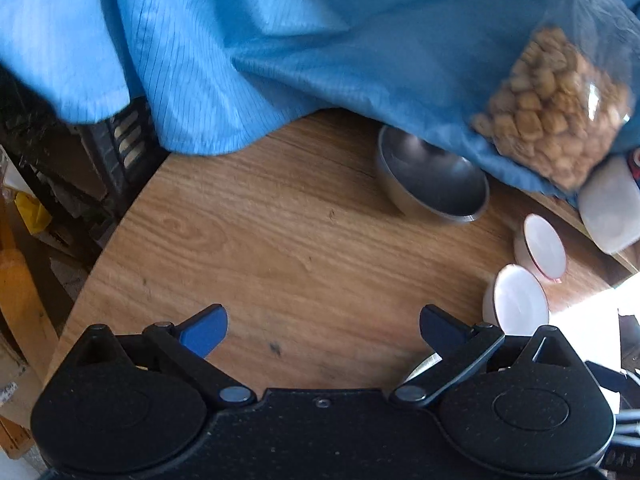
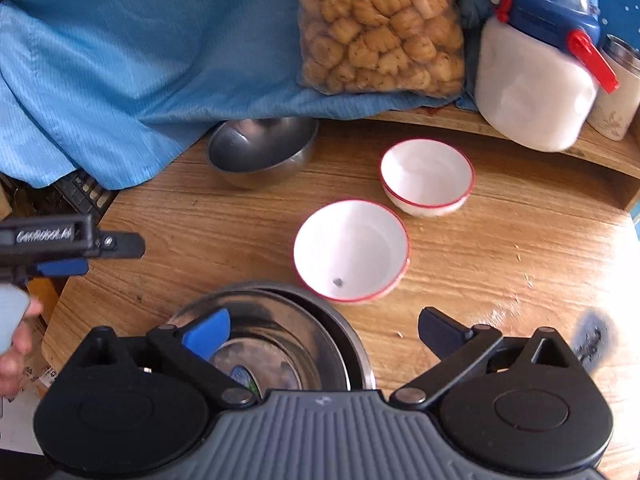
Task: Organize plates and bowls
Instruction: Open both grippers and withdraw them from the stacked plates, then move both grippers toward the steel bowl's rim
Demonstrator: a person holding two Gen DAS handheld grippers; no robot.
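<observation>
A steel bowl [image 2: 260,152] sits at the back of the wooden table [image 2: 500,260], partly under a blue cloth [image 2: 140,60]; it also shows in the left wrist view [image 1: 432,184]. Two white bowls with red rims stand right of it, one near [image 2: 352,252] and one farther [image 2: 426,176]; the left wrist view shows them edge-on [image 1: 518,300] [image 1: 542,248]. Stacked steel bowls [image 2: 280,336] lie under my right gripper [image 2: 324,334], which is open and empty. My left gripper [image 1: 324,330] is open and empty over bare table, and shows at the left edge of the right wrist view [image 2: 72,248].
A clear bag of biscuits [image 2: 380,24] rests on the blue cloth at the back. A white jug with a blue lid [image 2: 536,80] and a cup [image 2: 620,92] stand on a raised shelf at the back right. Clutter lies beyond the table's left edge [image 1: 48,184].
</observation>
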